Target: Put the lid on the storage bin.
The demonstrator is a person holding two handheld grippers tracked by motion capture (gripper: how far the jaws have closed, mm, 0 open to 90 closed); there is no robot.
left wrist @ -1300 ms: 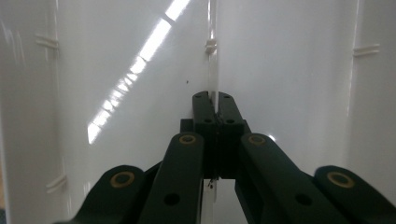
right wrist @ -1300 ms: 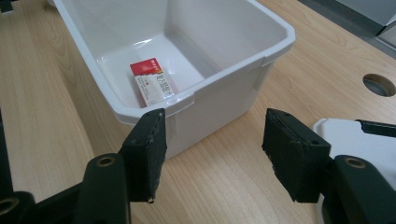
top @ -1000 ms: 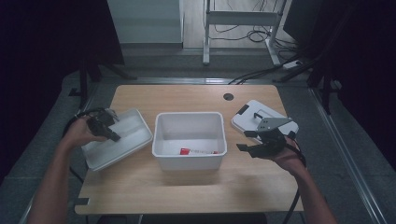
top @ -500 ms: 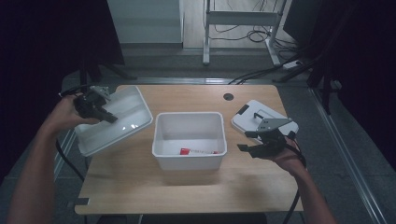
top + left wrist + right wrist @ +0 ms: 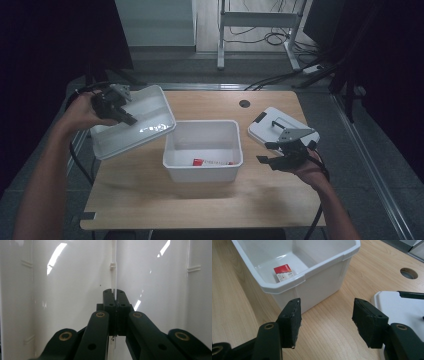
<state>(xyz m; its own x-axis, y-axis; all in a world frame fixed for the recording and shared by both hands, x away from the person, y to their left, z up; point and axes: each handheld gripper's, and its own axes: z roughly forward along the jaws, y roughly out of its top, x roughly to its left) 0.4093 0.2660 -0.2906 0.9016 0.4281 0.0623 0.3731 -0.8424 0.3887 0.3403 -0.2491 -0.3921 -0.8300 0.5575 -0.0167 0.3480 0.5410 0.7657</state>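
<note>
Dark surroundings close in on a pale wooden bench, with a metal stand and loose cables on the grey floor behind it. Near the middle of the bench stands an open white plastic bin; on its floor lies a small red-and-white packet, seen in the right gripper view as a flat carton near one corner.

At the bench's left edge the left tongs are clamped tight on a white lid, which is held up off the bench, tilted, its right corner just beside the bin's left rim. In the left gripper view the two black pads meet on a thin raised rib of the lid, whose glossy white surface lies behind the jaws.

On the right, the right tongs hover low over the bench with jaws standing partly apart and nothing between them. In the right gripper view the right tongs point at bare wood just beside the bin's near corner. A white box with a black handle lies close to that hand, near the round cable hole in the bench.
</note>
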